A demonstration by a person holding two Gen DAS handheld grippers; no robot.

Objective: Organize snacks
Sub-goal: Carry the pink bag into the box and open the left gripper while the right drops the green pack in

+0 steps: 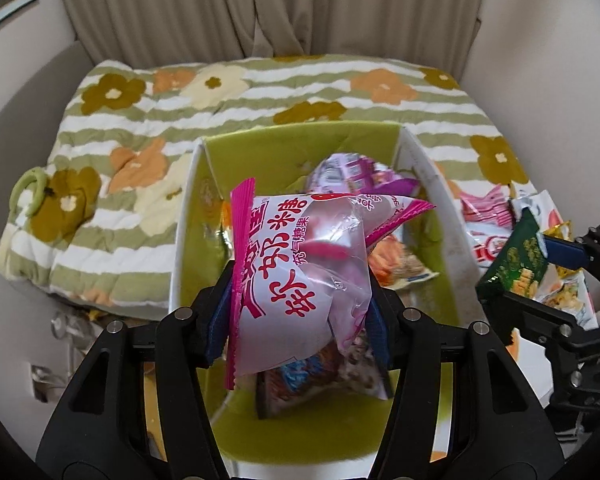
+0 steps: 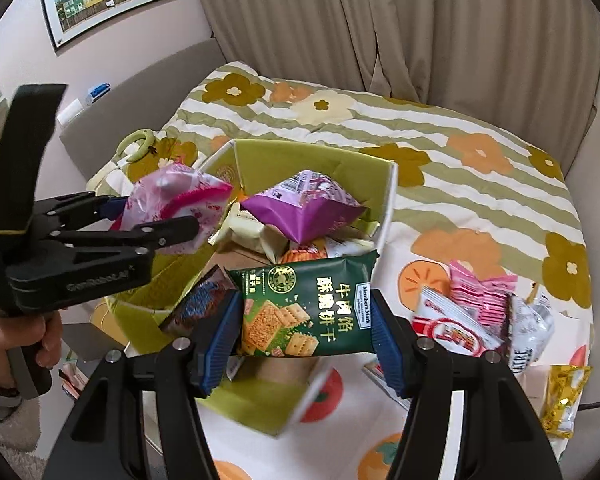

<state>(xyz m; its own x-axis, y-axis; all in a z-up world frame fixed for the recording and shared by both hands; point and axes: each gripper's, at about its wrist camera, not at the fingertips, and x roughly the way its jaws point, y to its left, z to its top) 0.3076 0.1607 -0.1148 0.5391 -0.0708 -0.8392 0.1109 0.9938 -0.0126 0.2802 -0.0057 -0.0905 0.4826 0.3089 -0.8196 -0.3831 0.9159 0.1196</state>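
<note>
We see two hand-held tools poised over an open green box [image 1: 300, 136] that rests on a flower-patterned quilt [image 1: 112, 120] spread over a bed. The left tool [image 1: 300, 312] is clamped on a pink-and-white candy bag [image 1: 296, 272], its blue pads pressing the bag from both sides; the bag hangs above the box interior, tilted, with its crimped pink edge on the left side of that view. From the right wrist view we see the same left tool [image 2: 156, 220] side-on, held by a hand [image 2: 40, 344] at the lower left, with the candy bag just above the near left corner of the box. The right tool [image 2: 304, 336] grips a dark green biscuit pack [image 2: 304, 312] across its width, the pack lying level between the pads and over the near wall of the box. Inside the box lie a purple puffed bag [image 2: 304, 208], pale wrapped snacks beneath it, and a dark packet near the front corner. To the right of the box, on the quilt, we find a loose heap of snacks: a red-and-white bag [image 2: 456, 328], a pink striped packet [image 2: 484, 292] and a gold-wrapped piece [image 2: 568, 400]. Beige curtains [image 2: 420, 32] hang behind the bed.
</note>
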